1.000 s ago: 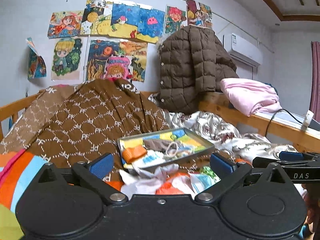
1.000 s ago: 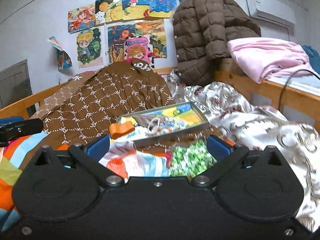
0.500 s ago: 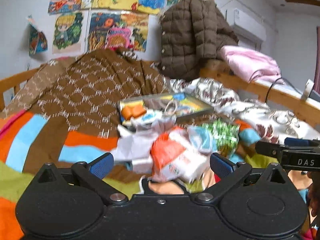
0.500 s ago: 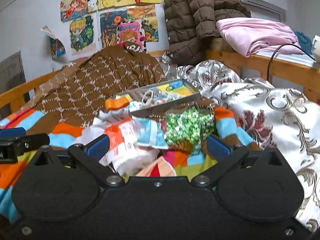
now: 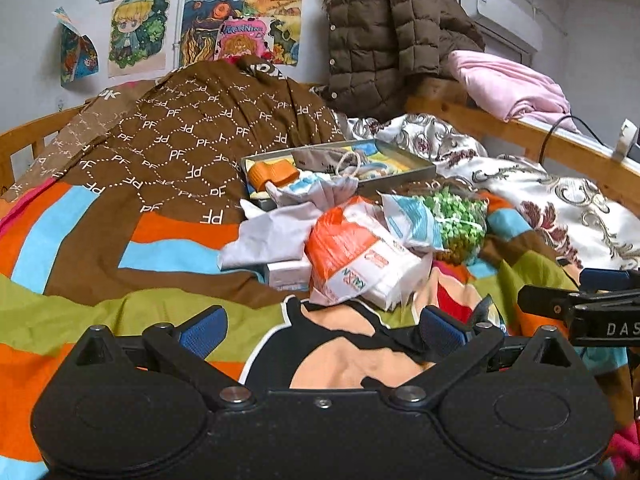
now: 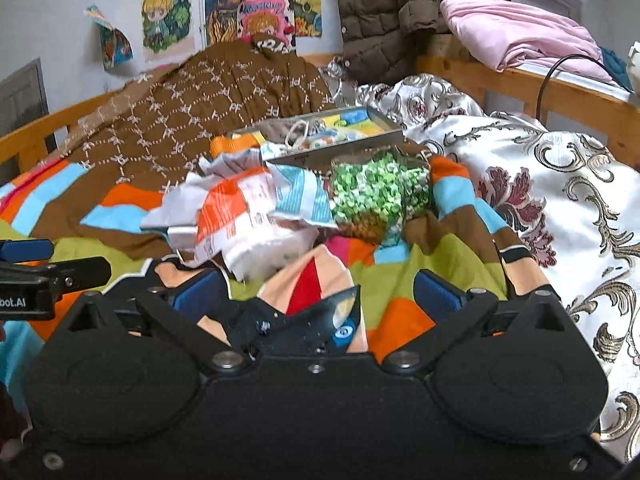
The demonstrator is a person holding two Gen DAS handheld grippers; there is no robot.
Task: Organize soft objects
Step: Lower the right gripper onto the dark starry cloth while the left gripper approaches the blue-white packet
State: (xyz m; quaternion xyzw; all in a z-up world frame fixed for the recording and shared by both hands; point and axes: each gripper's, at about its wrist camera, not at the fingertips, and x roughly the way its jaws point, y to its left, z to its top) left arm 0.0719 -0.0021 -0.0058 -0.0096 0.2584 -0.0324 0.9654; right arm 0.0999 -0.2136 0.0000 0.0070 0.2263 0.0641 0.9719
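Observation:
A peach, black and red soft toy [image 5: 344,356] lies on the striped blanket [image 5: 100,248] right under both grippers; it also shows in the right wrist view [image 6: 308,284]. My left gripper [image 5: 322,330] is open above its black-edged part. My right gripper [image 6: 316,294] is open over its red and peach part. Beyond lie an orange-white tissue pack [image 5: 360,256], a white cloth [image 5: 268,232], a blue-white wrapper [image 5: 412,220] and a green pom-pom bag [image 5: 460,220]. A grey tray [image 5: 420,170] holds an orange item [image 5: 272,174] and other small things.
A brown patterned quilt [image 5: 192,140] is heaped at the back left. A white floral quilt [image 6: 560,184] lies to the right. A wooden bed rail [image 5: 500,128] carries a pink blanket [image 5: 508,88] and a brown jacket [image 5: 384,36]. A black cable [image 5: 556,132] hangs over the rail.
Both grippers have tilted down and moved in low over the bed. The soft toy has come into view between the fingers. Both stay open.

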